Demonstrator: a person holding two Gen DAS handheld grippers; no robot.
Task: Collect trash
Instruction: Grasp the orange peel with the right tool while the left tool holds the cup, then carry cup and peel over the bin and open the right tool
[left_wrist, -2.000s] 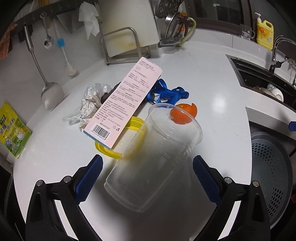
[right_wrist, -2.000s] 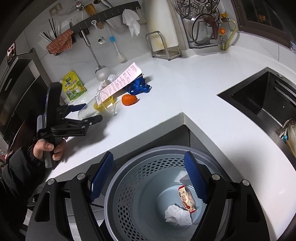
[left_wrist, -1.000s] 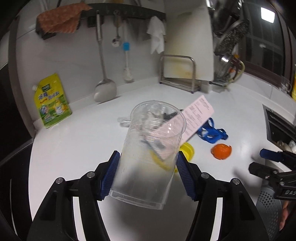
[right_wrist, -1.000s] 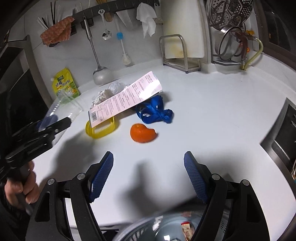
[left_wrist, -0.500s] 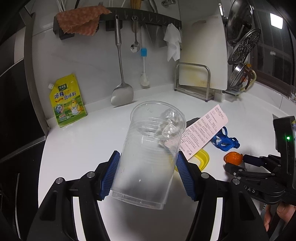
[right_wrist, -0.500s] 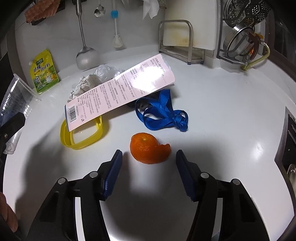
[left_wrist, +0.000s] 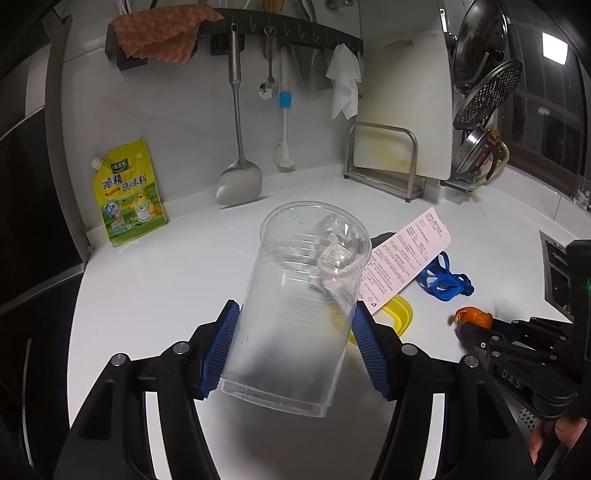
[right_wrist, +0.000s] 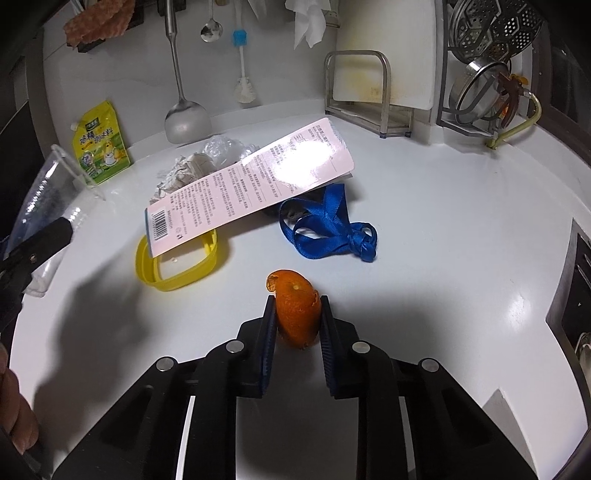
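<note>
Fingers (right_wrist: 327, 332) pinch orange peel (right_wrist: 297, 310) (angled downward).

On the counter (right_wrist: 443, 184): 1 orange peel (right_wrist: 297, 310), 1 blue strap (right_wrist: 332, 230), 1 pink card (right_wrist: 251, 184), 1 yellow ring (right_wrist: 147, 275), 1 crumpled wrapper (right_wrist: 199, 166). 1 clear cup (left_wrist: 299, 306), 1 yellow pouch (left_wrist: 129, 192). On the wall: 1 spatula (left_wrist: 239, 177), 1 spoon (left_wrist: 268, 86), 1 brush (left_wrist: 284, 147), 2 cloths.

Left gripper (left_wrist: 295, 347) clamping clear plastic cup (left_wrist: 301, 306), tilted, above white counter (left_wrist: 155, 280). Pink card (left_wrist: 404, 264), yellow ring (left_wrist: 397, 314), blue strap (left_wrist: 445, 282) lying toward counter's right edge. Right gripper (left_wrist: 465, 326) pinching orange peel (left_wrist: 474, 317) there.
</note>
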